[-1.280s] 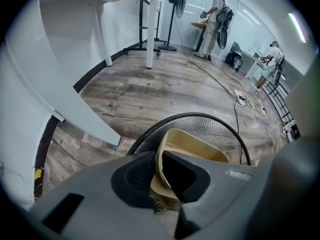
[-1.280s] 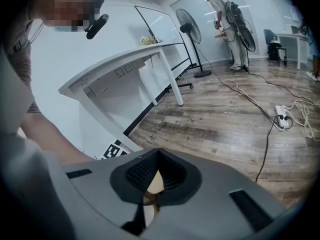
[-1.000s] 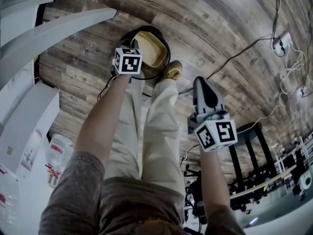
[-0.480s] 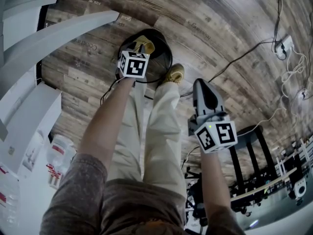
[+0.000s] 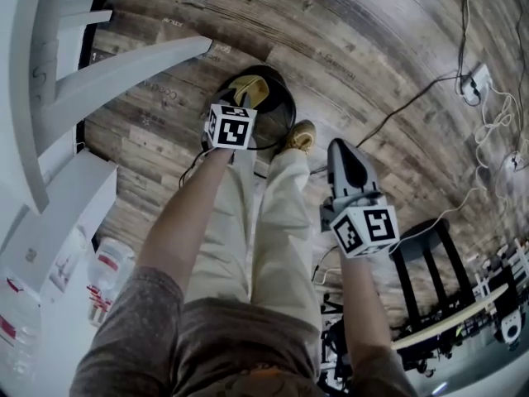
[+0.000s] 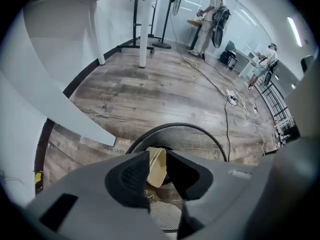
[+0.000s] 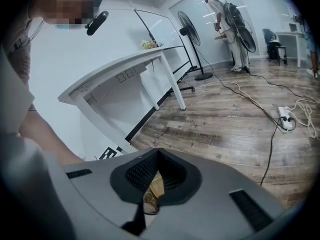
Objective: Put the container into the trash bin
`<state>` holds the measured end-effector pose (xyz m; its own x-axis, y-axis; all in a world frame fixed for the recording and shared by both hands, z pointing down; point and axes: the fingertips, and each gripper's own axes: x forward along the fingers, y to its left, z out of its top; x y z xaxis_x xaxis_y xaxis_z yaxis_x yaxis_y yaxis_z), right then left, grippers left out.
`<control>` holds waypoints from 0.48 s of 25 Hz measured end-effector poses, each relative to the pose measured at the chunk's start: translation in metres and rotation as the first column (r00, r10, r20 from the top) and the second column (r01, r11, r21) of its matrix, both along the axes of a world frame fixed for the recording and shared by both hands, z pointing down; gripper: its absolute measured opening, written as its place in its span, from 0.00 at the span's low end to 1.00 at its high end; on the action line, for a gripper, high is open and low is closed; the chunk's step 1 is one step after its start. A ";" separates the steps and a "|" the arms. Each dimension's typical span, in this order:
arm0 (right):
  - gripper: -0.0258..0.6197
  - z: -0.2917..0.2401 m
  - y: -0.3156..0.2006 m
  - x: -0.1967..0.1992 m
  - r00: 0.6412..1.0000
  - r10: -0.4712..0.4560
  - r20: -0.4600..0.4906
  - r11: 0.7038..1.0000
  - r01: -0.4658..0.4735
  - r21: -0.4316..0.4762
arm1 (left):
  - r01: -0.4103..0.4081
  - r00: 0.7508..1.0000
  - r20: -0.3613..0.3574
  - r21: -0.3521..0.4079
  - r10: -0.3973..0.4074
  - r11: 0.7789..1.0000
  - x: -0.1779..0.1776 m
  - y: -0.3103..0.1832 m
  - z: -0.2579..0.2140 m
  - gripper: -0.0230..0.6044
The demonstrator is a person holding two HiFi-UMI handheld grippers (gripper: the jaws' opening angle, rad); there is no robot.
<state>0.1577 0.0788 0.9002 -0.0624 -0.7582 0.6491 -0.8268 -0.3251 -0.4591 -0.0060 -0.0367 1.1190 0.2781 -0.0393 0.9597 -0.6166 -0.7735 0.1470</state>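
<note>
The black mesh trash bin [image 5: 279, 98] stands on the wood floor just ahead of the person's feet. The tan container [image 5: 253, 92] lies tilted inside it. My left gripper [image 5: 232, 110] hangs straight above the bin and points steeply down. In the left gripper view the container [image 6: 156, 165] shows through the gap of the left gripper [image 6: 158, 168], down in the bin [image 6: 200, 134]; the jaws are opening and the pads do not touch it. My right gripper [image 5: 341, 147] is held to the right of the legs, away from the bin. Its tips meet in the right gripper view [image 7: 157, 156], with nothing held.
White desk legs [image 5: 124, 60] and a white shelf with water bottles [image 5: 103, 267] stand at the left. Cables and a power strip [image 5: 475, 77] lie on the floor at the right. A black stool [image 5: 426, 230] is near the right hand. A tan shoe [image 5: 299, 135] stands beside the bin.
The container was held over the bin by the left gripper; it has dropped inside. The left gripper has opened and risen a little. The right gripper has barely moved.
</note>
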 end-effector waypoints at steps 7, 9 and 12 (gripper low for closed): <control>0.04 -0.064 -0.018 0.001 1.000 -0.006 -0.024 0.999 0.007 0.040 | 0.017 0.998 -0.056 0.006 -0.017 1.000 0.012 -0.011 -0.087 0.18; 0.04 -0.084 -0.022 0.000 0.999 -0.007 -0.035 0.999 0.009 0.054 | 0.033 0.996 -0.084 0.016 -0.031 0.999 0.019 -0.017 -0.117 0.18; 0.04 -0.122 -0.026 -0.003 0.999 -0.010 -0.052 0.997 0.013 0.072 | 0.040 0.990 -0.140 0.027 -0.036 0.999 0.027 -0.021 -0.172 0.18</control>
<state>0.1548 0.0524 0.7785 -0.0390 -0.8025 0.5953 -0.8536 -0.2830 -0.4374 0.0215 -0.0579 0.9470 0.4065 -0.0803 0.9101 -0.6209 -0.7550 0.2107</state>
